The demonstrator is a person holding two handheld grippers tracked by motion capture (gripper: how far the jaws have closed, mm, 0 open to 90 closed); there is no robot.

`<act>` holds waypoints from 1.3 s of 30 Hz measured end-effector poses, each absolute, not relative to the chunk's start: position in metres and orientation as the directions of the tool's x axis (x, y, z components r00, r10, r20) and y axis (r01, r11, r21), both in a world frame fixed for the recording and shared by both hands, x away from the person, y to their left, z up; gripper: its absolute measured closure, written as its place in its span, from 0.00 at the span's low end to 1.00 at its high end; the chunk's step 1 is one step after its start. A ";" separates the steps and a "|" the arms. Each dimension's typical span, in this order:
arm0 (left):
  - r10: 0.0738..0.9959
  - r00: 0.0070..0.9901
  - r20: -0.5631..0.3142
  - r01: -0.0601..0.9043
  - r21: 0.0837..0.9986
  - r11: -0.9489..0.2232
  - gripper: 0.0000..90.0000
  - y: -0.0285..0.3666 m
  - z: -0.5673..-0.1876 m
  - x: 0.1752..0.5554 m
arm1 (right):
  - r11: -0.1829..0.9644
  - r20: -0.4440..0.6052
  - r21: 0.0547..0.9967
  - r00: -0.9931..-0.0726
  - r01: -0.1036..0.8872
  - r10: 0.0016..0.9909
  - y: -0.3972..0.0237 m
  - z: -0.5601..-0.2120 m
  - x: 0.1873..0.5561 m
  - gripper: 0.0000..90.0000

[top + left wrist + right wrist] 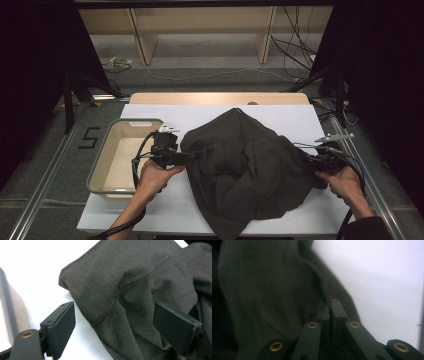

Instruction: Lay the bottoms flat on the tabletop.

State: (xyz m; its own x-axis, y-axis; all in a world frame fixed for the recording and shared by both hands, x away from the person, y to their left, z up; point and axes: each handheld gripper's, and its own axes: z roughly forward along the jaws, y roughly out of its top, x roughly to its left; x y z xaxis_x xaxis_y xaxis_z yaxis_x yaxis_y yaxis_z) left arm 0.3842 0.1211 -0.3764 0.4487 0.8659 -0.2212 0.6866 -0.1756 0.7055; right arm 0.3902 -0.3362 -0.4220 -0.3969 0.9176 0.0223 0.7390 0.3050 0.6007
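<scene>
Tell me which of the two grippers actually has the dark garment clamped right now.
The right gripper: its jaws are shut on a fold of the dark garment. The left gripper stands open, cloth between its pads unpinched.

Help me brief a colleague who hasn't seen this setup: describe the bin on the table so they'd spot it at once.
Start at the white table, where a dark crumpled garment fills the middle. The bin sits at the table's left edge, just beyond the left gripper. It is a shallow rectangular tub with a grey rim and pale beige inside, the one rigid, light-coloured container there.
</scene>
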 end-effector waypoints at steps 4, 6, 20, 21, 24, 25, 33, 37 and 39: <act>0.862 0.441 -0.248 0.685 0.714 -0.145 0.20 0.128 -0.371 0.382 | 0.333 0.023 0.575 -0.422 0.747 0.906 -0.330 -0.426 0.390 0.95; 0.852 0.453 -0.264 0.699 0.698 -0.156 0.20 0.127 -0.374 0.380 | 0.333 0.029 0.573 -0.425 0.748 0.904 -0.329 -0.427 0.390 0.90; 0.854 0.460 -0.243 0.760 0.605 -0.237 0.20 0.105 -0.406 0.369 | 0.206 0.102 0.777 -0.442 0.595 0.891 -0.311 -0.390 0.389 0.57; 0.857 0.454 -0.245 0.766 0.598 -0.235 0.20 0.105 -0.409 0.368 | 0.217 0.095 0.771 -0.445 0.599 0.890 -0.308 -0.392 0.392 0.57; 0.856 0.449 -0.257 0.781 0.578 -0.236 0.19 0.105 -0.417 0.368 | 0.237 0.085 0.752 -0.446 0.616 0.891 -0.303 -0.398 0.399 0.58; 0.856 0.446 -0.260 0.784 0.575 -0.234 0.19 0.105 -0.419 0.368 | 0.240 0.086 0.746 -0.448 0.621 0.890 -0.302 -0.400 0.402 0.58; 0.842 0.445 -0.305 0.807 0.544 -0.229 0.19 0.098 -0.438 0.372 | 0.282 0.097 0.692 -0.472 0.665 0.876 -0.294 -0.417 0.408 0.81; 0.807 0.483 -0.340 0.793 0.560 -0.239 0.34 0.095 -0.444 0.375 | 0.347 0.077 0.644 -0.509 0.682 0.858 -0.285 -0.426 0.406 0.94; 0.801 0.494 -0.338 0.781 0.577 -0.239 0.55 0.094 -0.445 0.376 | 0.372 0.068 0.623 -0.521 0.688 0.851 -0.281 -0.431 0.406 0.97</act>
State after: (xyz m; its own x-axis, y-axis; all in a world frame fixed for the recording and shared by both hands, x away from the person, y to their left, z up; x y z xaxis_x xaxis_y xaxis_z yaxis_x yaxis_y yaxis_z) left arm 0.3761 0.0936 -0.4451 0.4944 0.8009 -0.3379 0.7812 -0.2389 0.5768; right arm 0.4056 -0.2813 -0.4307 -0.5212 0.8507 0.0682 0.6882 0.3717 0.6231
